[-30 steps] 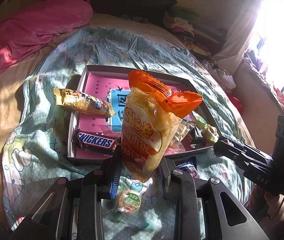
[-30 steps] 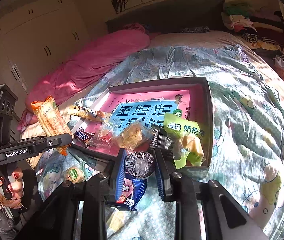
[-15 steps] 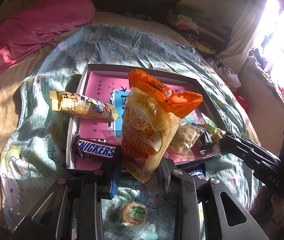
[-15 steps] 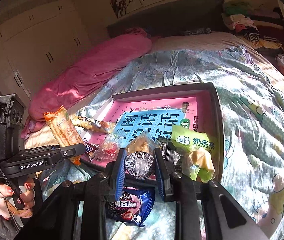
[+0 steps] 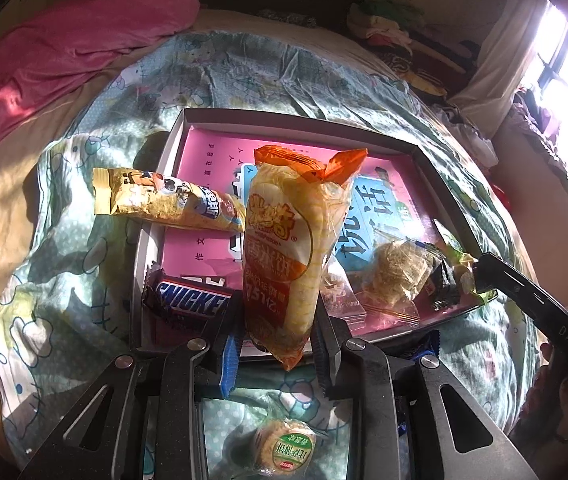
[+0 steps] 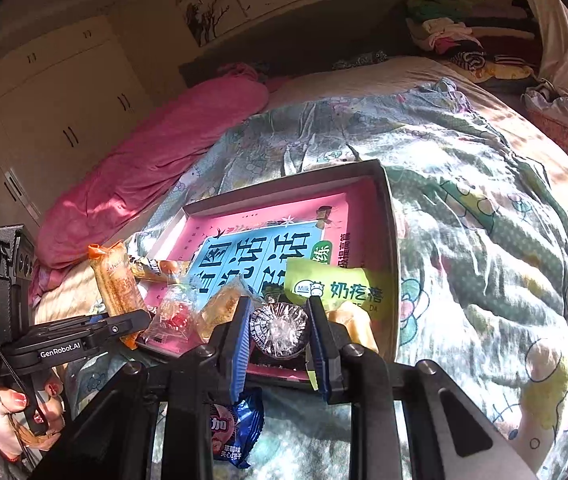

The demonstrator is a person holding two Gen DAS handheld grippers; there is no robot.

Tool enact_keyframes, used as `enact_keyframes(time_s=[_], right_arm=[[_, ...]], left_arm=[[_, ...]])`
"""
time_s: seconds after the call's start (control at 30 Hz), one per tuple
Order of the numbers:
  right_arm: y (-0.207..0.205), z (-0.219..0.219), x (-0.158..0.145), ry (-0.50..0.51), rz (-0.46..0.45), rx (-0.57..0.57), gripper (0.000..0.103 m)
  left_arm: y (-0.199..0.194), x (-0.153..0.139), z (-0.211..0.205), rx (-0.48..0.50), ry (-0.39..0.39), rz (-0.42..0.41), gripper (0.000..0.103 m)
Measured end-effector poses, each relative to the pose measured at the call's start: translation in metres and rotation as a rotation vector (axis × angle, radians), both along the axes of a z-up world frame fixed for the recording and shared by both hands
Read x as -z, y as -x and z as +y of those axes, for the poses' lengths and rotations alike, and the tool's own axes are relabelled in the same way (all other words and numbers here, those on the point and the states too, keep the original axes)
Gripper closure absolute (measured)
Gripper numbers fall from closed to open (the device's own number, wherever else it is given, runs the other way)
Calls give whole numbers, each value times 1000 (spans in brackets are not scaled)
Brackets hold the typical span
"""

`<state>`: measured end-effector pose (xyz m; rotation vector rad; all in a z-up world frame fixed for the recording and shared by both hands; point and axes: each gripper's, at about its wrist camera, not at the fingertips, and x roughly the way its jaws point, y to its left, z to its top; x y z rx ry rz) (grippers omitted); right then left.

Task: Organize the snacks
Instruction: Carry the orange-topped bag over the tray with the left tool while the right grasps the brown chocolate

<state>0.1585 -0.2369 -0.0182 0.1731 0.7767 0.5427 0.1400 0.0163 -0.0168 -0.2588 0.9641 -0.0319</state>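
Orange rice-cracker pack [image 5: 284, 256] upright; foil-wrapped cookie [image 6: 280, 330] over tray [image 6: 387, 240].

A wide bed [image 5: 84, 288] covered by a pale green cartoon-print quilt [image 6: 463, 208] carries everything; a rumpled pink blanket [image 5: 64, 52] lies along its far left side, by the dark headboard; a shallow grey cardboard tray with a pink printed floor [image 5: 439, 168] sits on the quilt near the middle of the bed; a long yellow snack packet [image 5: 156, 200] rests across the tray's left wall, one end out over the quilt; towards the near edge of the bed, a small round biscuit in a clear wrapper with a green label [image 5: 284, 448] lies on the quilt; a blue biscuit packet [image 6: 236, 428] lies just beside the tray's near wall.
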Motion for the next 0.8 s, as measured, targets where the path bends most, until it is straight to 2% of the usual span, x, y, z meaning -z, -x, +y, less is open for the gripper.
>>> enact_keyframes(time_s=[0.47,0.8], right_arm=[[-5,4,5,75,-41,43,75],[-11,13,11,71,-34,4,75]], left_arm=[[-9,2,1,-9,-5,1,72],[-11,3,1,-14,-6,6,72]])
